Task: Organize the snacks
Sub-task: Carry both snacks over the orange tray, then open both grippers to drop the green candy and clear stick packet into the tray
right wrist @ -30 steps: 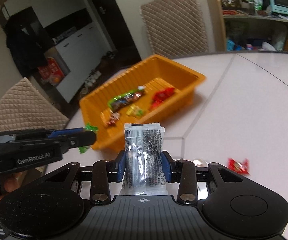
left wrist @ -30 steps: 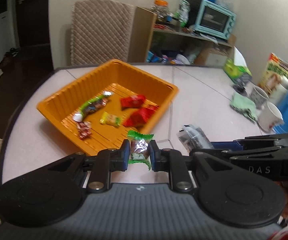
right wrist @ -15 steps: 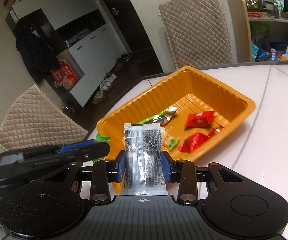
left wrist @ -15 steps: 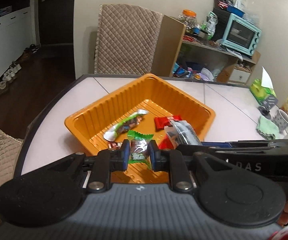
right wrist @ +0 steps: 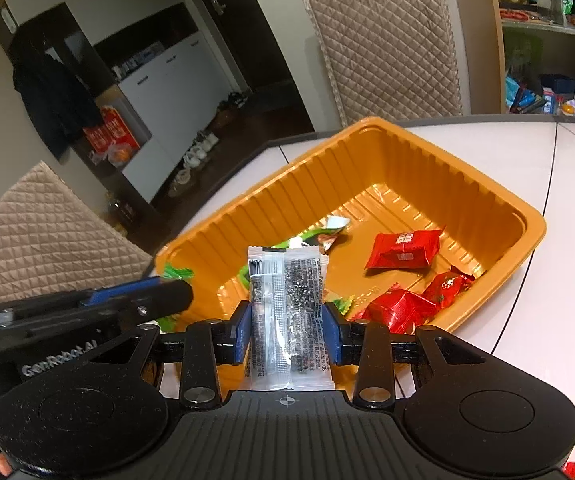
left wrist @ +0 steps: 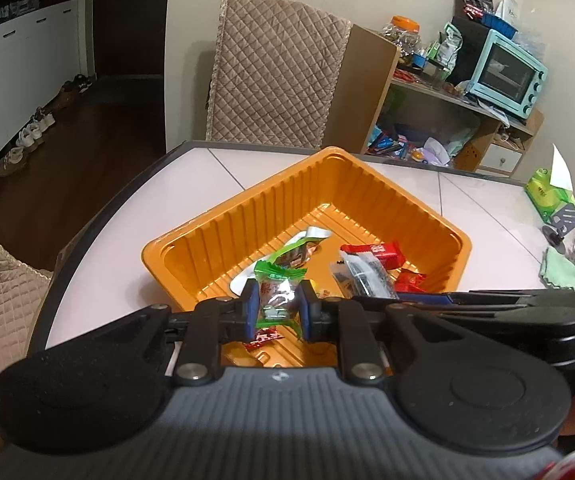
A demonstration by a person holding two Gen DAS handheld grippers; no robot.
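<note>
Left gripper [left wrist: 276, 310] is clamping a green-wrapped candy [left wrist: 277, 300] between its blue pads, jaws drawn in nearly as far as they go. The candy is standing upright in the grip, long axis running away from the camera, its crimped green top edge pointing toward the far wall of the orange tray [left wrist: 367, 184]. It is hanging above the tray's near corner.

Right gripper [right wrist: 287, 326] is holding a clear packet with dark contents [right wrist: 287, 312], jaws partly open and pressing on both long edges. The packet is standing on end, long axis running away from the gripper body, its sealed top pointing toward the tray interior. It is sitting over the near rim of the tray. In the left wrist view the same packet is showing just right of the candy, tilted, top leaning left.

The tray is resting on a pale table [left wrist: 191, 184], set diagonally with one corner toward the quilted chair [left wrist: 279, 72]. Lying on its floor: a flat red packet [right wrist: 403, 250], long axis roughly crosswise in the right wrist view; two further red candies [right wrist: 415, 300] against the near right wall; a green-and-silver wrapper [right wrist: 319, 236] lying diagonally near the centre.

The two grippers are working side by side, close together, the left one's finger crossing the lower left of the right wrist view.
</note>
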